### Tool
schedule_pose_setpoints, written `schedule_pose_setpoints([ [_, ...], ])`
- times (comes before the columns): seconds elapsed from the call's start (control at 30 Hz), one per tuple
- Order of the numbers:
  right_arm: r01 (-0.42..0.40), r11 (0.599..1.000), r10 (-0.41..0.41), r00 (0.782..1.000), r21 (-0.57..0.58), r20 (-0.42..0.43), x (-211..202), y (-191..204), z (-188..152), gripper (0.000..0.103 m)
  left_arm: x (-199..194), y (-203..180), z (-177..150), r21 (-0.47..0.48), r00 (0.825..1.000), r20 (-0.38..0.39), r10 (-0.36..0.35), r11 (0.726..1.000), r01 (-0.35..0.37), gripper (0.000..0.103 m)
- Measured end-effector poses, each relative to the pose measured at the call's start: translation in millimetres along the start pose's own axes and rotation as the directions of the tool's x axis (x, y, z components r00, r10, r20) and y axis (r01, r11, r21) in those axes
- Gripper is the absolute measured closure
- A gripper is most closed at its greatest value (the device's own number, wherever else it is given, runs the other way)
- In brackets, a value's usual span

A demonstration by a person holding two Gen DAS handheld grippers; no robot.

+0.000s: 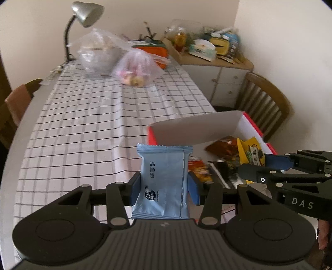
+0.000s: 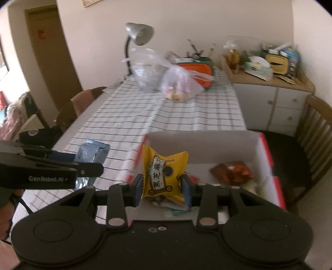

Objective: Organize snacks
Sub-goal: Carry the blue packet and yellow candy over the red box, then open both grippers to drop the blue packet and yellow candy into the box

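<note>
My left gripper [image 1: 165, 187] is shut on a light blue snack packet [image 1: 164, 180] and holds it upright above the checked tablecloth, just left of the red-and-white box [image 1: 249, 124]. My right gripper [image 2: 162, 187] is shut on a yellow snack packet [image 2: 164, 172] and holds it over the near left part of the box [image 2: 267, 149]. A red-brown packet [image 2: 232, 171] and other wrapped snacks lie inside the box. The blue packet [image 2: 91, 153] and left gripper [image 2: 62, 166] show at the left of the right wrist view. The right gripper [image 1: 267, 166] shows at the right of the left wrist view.
Two clear plastic bags [image 1: 134, 66] with food, an orange pouch [image 1: 157, 52] and a grey desk lamp [image 1: 83, 16] stand at the table's far end. A cluttered sideboard [image 1: 217, 62] is at the back right. Wooden chairs [image 1: 267, 103] flank the table on both sides.
</note>
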State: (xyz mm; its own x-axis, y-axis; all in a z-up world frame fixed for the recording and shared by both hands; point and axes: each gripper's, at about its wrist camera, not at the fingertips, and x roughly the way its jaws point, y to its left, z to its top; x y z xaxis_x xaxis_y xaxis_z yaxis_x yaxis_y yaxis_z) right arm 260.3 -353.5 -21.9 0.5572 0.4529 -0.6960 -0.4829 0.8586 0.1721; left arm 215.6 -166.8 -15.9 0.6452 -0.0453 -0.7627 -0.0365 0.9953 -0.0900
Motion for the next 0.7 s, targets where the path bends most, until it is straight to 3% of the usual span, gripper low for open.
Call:
schedule_pose_setpoints([
  [0.33, 0.103, 0.993, -0.1, 0.993, 0.054, -0.068, 20.2, -69.4, -11.3, 0.066, 58.4, -49.0, 21.4, 0.059, 0.996, -0.087, -0.014, 0.998, 0.019, 0.056],
  [0.7, 0.121, 0.992, -0.112, 0.976, 0.035, -0.189, 59.9, -89.5, -19.1, 0.066, 114.6, -69.5, 44.2, 0.069, 0.986, -0.168, 0.023, 0.998, -0.011, 0.056],
])
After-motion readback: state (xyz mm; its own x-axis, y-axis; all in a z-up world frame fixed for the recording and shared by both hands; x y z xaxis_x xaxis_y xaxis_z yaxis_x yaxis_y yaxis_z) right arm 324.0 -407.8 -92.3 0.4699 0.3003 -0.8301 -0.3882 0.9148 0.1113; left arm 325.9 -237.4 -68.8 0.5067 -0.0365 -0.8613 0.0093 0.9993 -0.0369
